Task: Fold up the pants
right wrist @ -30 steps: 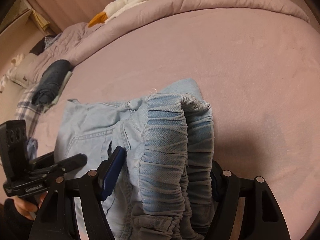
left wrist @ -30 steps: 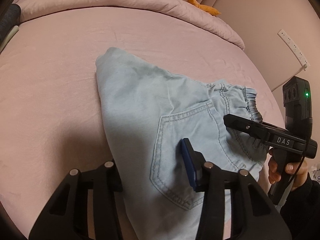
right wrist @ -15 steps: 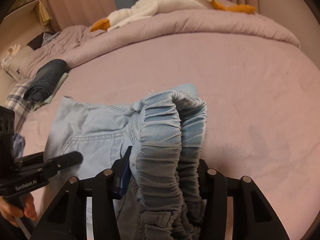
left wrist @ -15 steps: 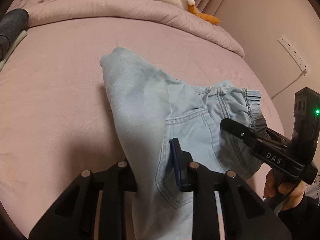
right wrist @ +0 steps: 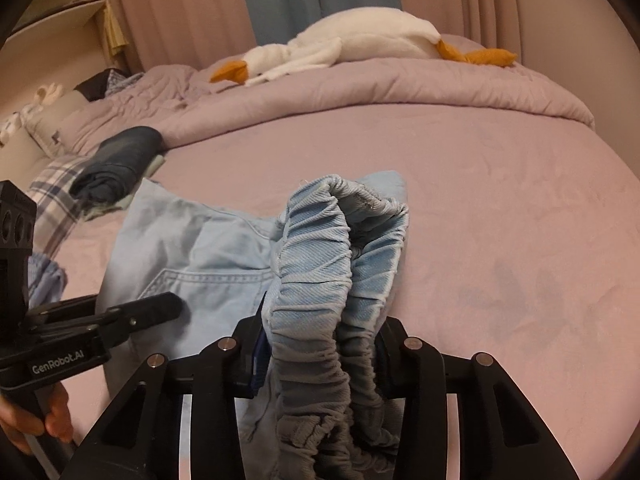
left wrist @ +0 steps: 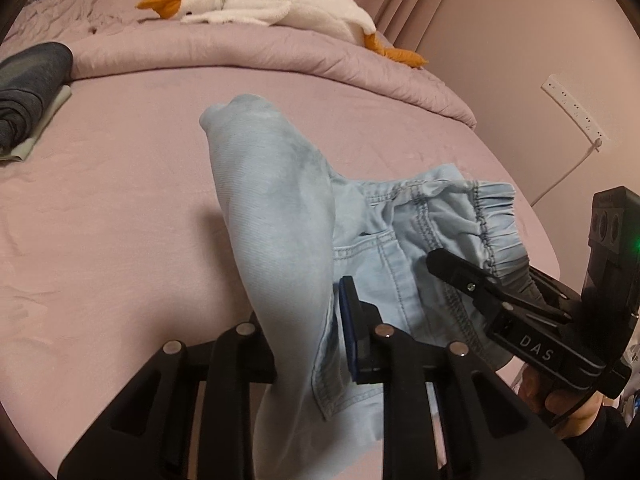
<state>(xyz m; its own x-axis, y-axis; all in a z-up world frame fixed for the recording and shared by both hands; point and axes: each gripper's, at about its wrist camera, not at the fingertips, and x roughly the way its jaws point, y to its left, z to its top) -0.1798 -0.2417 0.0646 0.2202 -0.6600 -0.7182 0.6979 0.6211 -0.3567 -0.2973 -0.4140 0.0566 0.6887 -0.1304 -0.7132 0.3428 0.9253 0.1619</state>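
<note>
Light blue denim pants (left wrist: 280, 208) hang folded between both grippers above the pink bed (left wrist: 120, 200). My left gripper (left wrist: 308, 320) is shut on the pants' folded fabric near the back pocket. My right gripper (right wrist: 320, 344) is shut on the elastic waistband (right wrist: 320, 264), which bunches up between its jaws. The right gripper also shows in the left wrist view (left wrist: 480, 284) at the right, and the left gripper shows in the right wrist view (right wrist: 132, 312) at the left. The far end of the pants (left wrist: 240, 112) still touches the bed.
A white plush goose (left wrist: 272, 12) lies on the rolled duvet (left wrist: 280, 56) at the back. Folded dark clothes (left wrist: 28, 76) sit at the left, beside plaid fabric (right wrist: 56, 200). A power strip (left wrist: 572, 108) hangs on the right wall.
Both grippers have closed on the pants and lifted them off the bed. The cameras have tilted up, showing more of the goose and the curtains.
</note>
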